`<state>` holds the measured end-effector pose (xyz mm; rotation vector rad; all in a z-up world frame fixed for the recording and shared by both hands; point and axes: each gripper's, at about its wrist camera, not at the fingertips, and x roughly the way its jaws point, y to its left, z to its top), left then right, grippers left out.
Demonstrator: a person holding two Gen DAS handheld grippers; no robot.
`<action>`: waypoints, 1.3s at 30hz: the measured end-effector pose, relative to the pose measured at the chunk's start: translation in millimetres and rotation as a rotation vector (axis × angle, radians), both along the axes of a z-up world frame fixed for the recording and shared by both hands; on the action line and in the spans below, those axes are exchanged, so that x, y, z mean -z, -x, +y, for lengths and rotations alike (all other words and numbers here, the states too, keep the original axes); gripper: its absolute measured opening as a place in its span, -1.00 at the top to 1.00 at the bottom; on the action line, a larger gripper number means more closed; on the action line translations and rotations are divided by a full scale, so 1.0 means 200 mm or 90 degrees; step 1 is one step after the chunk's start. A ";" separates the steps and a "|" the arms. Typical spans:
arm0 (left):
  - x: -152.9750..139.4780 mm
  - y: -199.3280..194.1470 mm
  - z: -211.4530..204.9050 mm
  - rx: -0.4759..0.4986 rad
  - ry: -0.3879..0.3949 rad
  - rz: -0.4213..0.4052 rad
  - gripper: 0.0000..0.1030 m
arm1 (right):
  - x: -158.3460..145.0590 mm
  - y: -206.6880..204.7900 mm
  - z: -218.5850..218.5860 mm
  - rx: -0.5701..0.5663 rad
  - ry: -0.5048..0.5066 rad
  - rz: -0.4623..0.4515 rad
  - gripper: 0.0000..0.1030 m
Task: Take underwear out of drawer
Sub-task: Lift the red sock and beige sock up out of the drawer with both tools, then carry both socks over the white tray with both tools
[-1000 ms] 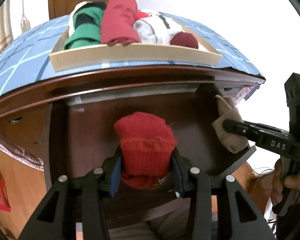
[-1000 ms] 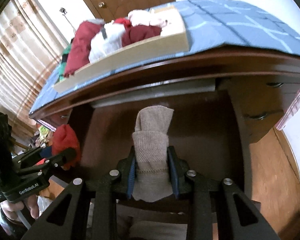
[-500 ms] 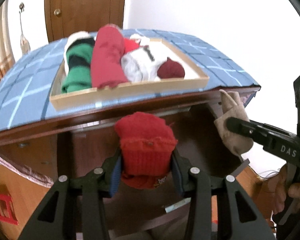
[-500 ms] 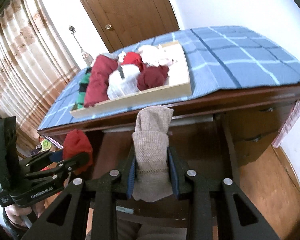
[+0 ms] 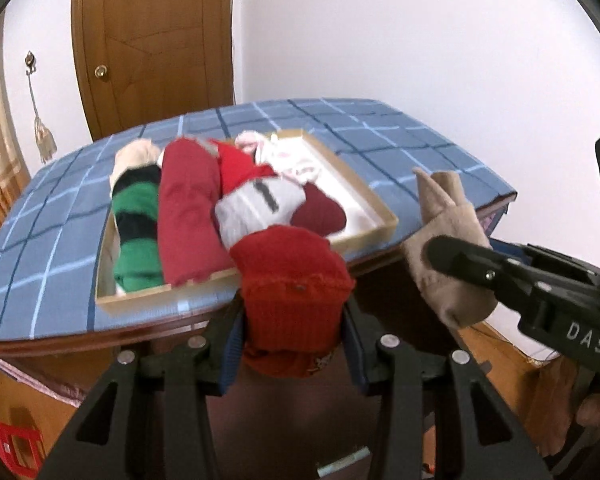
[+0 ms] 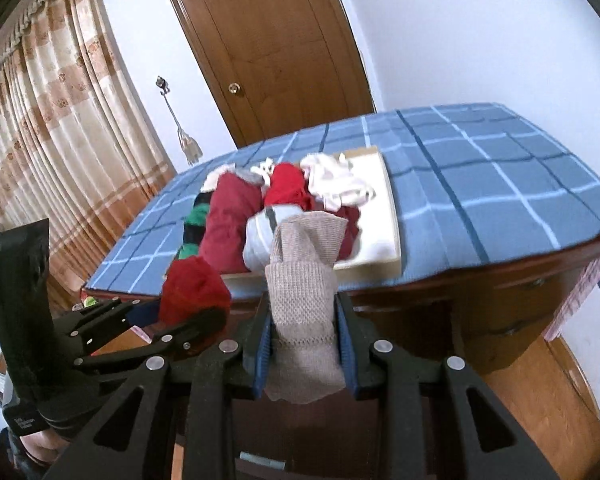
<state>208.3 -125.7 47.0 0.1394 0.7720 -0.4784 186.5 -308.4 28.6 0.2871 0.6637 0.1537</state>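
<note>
though the drawer itself is mostly hidden behind the tools, with only dark wood showing below the table edge (image 6: 500,276), both bundles are clear of it. the left gripper (image 5: 294,344) is clamped on a red knitted roll (image 5: 296,288), whose lower end is cut off by the fingers. the right gripper (image 6: 302,354) is nearly closed, pinching a beige knitted roll (image 6: 304,292). behind them a shallow tray (image 5: 364,236) on the blue checked cloth (image 5: 40,248) holds more rolled garments (image 5: 188,208), blurred by motion. compared with a second ago, both grippers have risen: the table top and tray, then seen edge-on from below, now show from above.
</note>
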 end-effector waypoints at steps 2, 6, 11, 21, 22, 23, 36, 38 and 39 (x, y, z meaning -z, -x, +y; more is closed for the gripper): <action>-0.03 -0.03 -0.02 -0.001 0.004 -0.008 0.17 | -0.03 -0.02 -0.01 0.005 0.004 -0.012 0.38; -0.08 -0.11 -0.05 -0.004 0.010 -0.025 0.17 | -0.09 -0.07 -0.03 0.015 0.010 -0.034 0.38; -0.13 -0.20 -0.06 -0.014 0.023 -0.042 0.17 | -0.15 -0.15 -0.05 0.025 0.024 -0.051 0.38; -0.15 -0.39 -0.06 -0.051 0.031 -0.057 0.17 | -0.19 -0.34 -0.13 0.057 0.042 -0.073 0.38; -0.16 -0.42 -0.06 -0.058 0.031 -0.058 0.17 | -0.19 -0.37 -0.14 0.061 0.042 -0.071 0.38; -0.16 -0.44 -0.06 -0.063 0.032 -0.059 0.17 | -0.19 -0.39 -0.15 0.063 0.041 -0.068 0.38; -0.11 -0.69 -0.23 -0.084 0.008 -0.056 0.17 | -0.13 -0.70 -0.20 0.077 0.054 -0.058 0.38; -0.10 -0.72 -0.25 -0.090 0.008 -0.052 0.17 | -0.12 -0.75 -0.21 0.078 0.060 -0.053 0.38; -0.09 -0.73 -0.25 -0.093 0.006 -0.050 0.17 | -0.12 -0.77 -0.21 0.078 0.062 -0.052 0.38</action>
